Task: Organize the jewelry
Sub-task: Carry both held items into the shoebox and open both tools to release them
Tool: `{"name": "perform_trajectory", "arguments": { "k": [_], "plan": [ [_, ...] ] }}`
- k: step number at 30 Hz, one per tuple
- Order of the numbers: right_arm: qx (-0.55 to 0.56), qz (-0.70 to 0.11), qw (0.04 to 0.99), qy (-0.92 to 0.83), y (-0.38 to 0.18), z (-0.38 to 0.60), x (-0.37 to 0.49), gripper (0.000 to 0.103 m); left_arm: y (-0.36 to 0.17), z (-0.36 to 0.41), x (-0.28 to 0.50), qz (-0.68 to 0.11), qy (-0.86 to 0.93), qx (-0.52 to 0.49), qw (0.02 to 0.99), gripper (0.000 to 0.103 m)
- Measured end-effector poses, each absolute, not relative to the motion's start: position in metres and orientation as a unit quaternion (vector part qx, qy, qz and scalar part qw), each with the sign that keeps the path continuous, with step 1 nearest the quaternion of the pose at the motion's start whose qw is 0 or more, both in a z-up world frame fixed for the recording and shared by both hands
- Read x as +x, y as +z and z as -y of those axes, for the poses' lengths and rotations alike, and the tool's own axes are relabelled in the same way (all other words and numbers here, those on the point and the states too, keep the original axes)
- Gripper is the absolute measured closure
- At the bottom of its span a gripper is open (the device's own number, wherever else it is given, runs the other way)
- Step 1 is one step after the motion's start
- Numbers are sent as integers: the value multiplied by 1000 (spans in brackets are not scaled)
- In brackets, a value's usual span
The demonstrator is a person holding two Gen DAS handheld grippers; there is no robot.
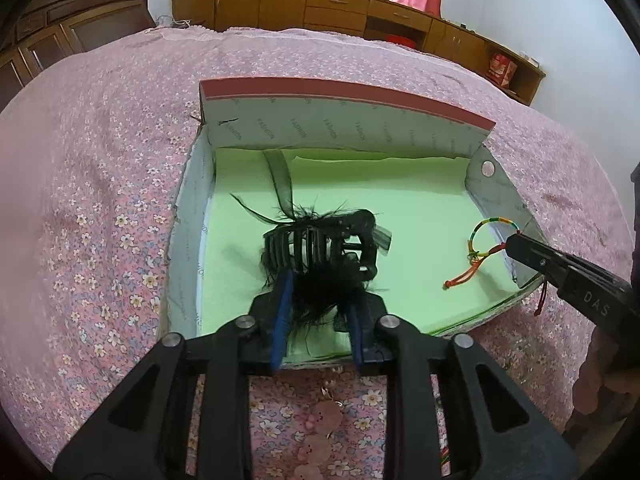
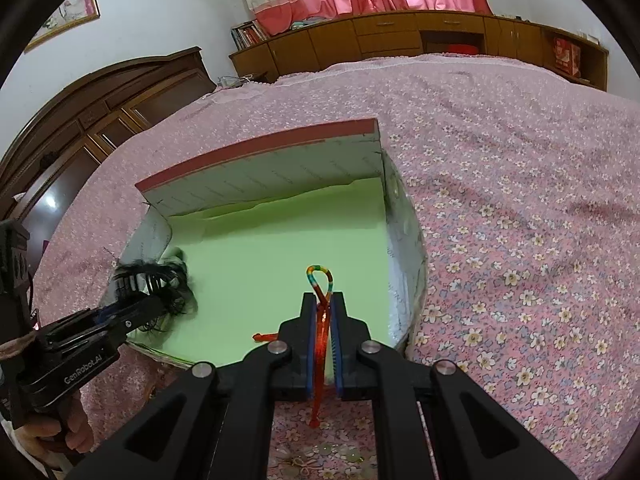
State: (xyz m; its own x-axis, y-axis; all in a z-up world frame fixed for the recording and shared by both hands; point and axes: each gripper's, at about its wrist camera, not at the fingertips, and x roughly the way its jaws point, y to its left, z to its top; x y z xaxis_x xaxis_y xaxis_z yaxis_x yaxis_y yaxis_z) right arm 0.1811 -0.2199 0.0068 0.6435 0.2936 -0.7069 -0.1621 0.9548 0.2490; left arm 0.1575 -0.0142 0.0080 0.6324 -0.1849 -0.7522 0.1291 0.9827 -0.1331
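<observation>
Pinching the floppy, feather-light bracelet [image 2: 320,276] by its cord, the right gripper [image 2: 323,312] was clamped tight; the left gripper [image 1: 318,300] sat loosely apart around the stiff, fuzzy hair clip [image 1: 320,248].

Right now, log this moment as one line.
left gripper: around black hair claw, over box | right gripper: shut on colourful string bracelet, over box | bed: more jewelry

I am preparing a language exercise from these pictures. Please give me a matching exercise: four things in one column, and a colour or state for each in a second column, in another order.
Things:
1. hair clip
2. bracelet
3. box lining
4. bedspread

Descriptions:
a. light green
b. pink with small flowers
c. black, with feathers
d. a many-coloured loop with red cords

Pairs: 1-c, 2-d, 3-a, 4-b
</observation>
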Motion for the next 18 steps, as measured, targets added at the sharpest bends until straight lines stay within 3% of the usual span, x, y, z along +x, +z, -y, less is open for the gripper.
{"name": "perform_trajectory", "arguments": {
  "k": [3, 5, 18],
  "plan": [
    [86, -402, 903, 122, 7, 222, 181, 93, 11, 16, 152, -411, -87, -33, 907, 74],
    [91, -399, 905, 117, 8, 225, 180, 77, 15, 16, 149, -407, -88, -33, 909, 71],
    [112, -359, 919, 119, 34, 237, 148, 50, 38, 4, 121, -384, -85, -44, 919, 69]
  ]
}}
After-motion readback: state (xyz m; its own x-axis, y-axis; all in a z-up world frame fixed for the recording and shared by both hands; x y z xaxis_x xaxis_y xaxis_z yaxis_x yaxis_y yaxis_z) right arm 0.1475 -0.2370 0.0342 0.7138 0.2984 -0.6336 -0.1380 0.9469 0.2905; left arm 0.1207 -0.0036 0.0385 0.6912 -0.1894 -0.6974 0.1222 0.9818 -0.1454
